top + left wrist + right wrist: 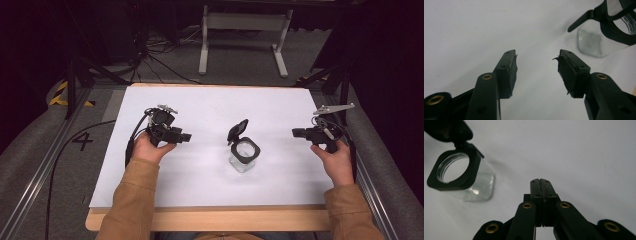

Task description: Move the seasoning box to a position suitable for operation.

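Tan sleeves [131, 202] entered from the bottom edge of the high view, one forearm at lower left and one at lower right, each hand wrapped around a hand-held gripper above the white counter [200, 175]. Both tools pointed inward toward the middle of the frame, which read as a ready stance on either side of the one object there.

At left of centre, the left hand-held gripper [186, 136] hovered over bare counter with its jaws spread wide. In the left gripper view its two black pads [511, 72] stood well apart with nothing between them and white surface showing through the gap; their rubber facings looked frayed at the tips. It held and touched nothing.

At the right of the frame, the right hand-held gripper [296, 132] was pressed fully closed. In the right gripper view the jaws met in a single seam at lower centre, clamped on nothing visible.

Between the two tools, just right of centre in the high view, stood a clear glass jar [244, 157] with a square black collar around its round mouth. Its black flip lid [238, 131] was hinged up and back, leaving the mouth open; the jar looked empty. It stood upright on the counter, apart from both tools, and appeared at the upper right of the left gripper view and the upper left of the right gripper view.

Farther off, at the top of the high view, grey floor carried cables [160, 57] and a pale metal stand [245, 30].
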The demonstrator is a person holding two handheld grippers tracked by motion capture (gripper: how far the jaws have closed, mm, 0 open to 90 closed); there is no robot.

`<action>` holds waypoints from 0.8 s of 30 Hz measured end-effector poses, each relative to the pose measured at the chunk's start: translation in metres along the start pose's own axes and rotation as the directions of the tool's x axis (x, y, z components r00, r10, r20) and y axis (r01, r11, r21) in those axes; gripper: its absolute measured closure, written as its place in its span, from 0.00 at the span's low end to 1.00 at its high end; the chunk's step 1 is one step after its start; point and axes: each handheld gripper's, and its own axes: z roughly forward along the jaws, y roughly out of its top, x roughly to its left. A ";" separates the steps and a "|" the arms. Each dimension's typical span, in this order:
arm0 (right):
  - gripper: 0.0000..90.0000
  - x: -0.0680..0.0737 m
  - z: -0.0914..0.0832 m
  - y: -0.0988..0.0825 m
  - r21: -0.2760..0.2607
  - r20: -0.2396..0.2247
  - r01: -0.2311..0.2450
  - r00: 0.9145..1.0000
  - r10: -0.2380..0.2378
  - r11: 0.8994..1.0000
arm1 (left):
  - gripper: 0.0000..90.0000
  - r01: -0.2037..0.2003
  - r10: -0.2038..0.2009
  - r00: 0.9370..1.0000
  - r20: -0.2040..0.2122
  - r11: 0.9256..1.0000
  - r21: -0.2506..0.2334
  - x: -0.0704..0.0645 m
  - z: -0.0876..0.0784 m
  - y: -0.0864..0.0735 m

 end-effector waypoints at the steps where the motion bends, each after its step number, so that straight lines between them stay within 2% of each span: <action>1: 1.00 0.000 0.000 0.000 0.000 0.000 0.000 1.000 0.000 1.000 | 0.53 0.004 -0.004 1.000 -0.005 1.000 0.015 -0.001 0.000 0.000; 3: 1.00 0.002 0.005 0.000 0.034 0.038 0.003 0.999 -0.005 0.999 | 0.52 -0.004 0.004 1.000 -0.012 1.000 0.013 -0.001 -0.001 0.000; 10: 1.00 0.009 0.009 0.001 0.038 0.032 0.021 0.999 -0.022 0.999 | 0.55 -0.007 0.007 1.000 -0.007 1.000 -0.011 -0.002 -0.006 0.001; 13: 1.00 0.011 0.009 0.002 0.029 0.016 0.020 1.000 -0.021 0.999 | 0.58 0.001 0.001 1.000 0.024 0.999 -0.054 -0.002 -0.010 0.001; 14: 1.00 0.013 0.010 0.002 0.028 0.014 0.022 1.000 -0.022 0.999 | 0.67 0.007 -0.004 0.999 0.044 0.997 -0.071 -0.002 -0.012 0.000; 15: 1.00 0.015 0.011 0.002 0.030 0.013 0.026 1.000 -0.026 0.999 | 0.70 0.017 -0.009 0.997 0.077 0.994 -0.109 -0.003 -0.017 0.001; 16: 1.00 0.015 0.011 0.002 0.030 0.013 0.026 1.000 -0.026 0.999 | 0.76 0.017 -0.009 0.997 0.077 0.994 -0.109 -0.003 -0.017 0.001; 17: 1.00 0.017 0.012 0.002 0.031 0.011 0.028 1.000 -0.029 0.999 | 0.76 0.014 -0.005 0.997 0.073 0.992 -0.122 -0.004 -0.019 0.002; 20: 1.00 0.022 0.013 0.002 0.026 0.000 0.037 0.999 -0.037 0.999 | 0.90 -0.006 0.013 0.999 0.045 0.989 -0.150 -0.013 -0.023 0.004; 24: 1.00 0.030 0.015 0.003 0.013 -0.019 0.053 0.998 -0.053 0.999 | 0.99 -0.036 0.046 0.998 0.047 0.980 -0.195 -0.021 -0.025 0.009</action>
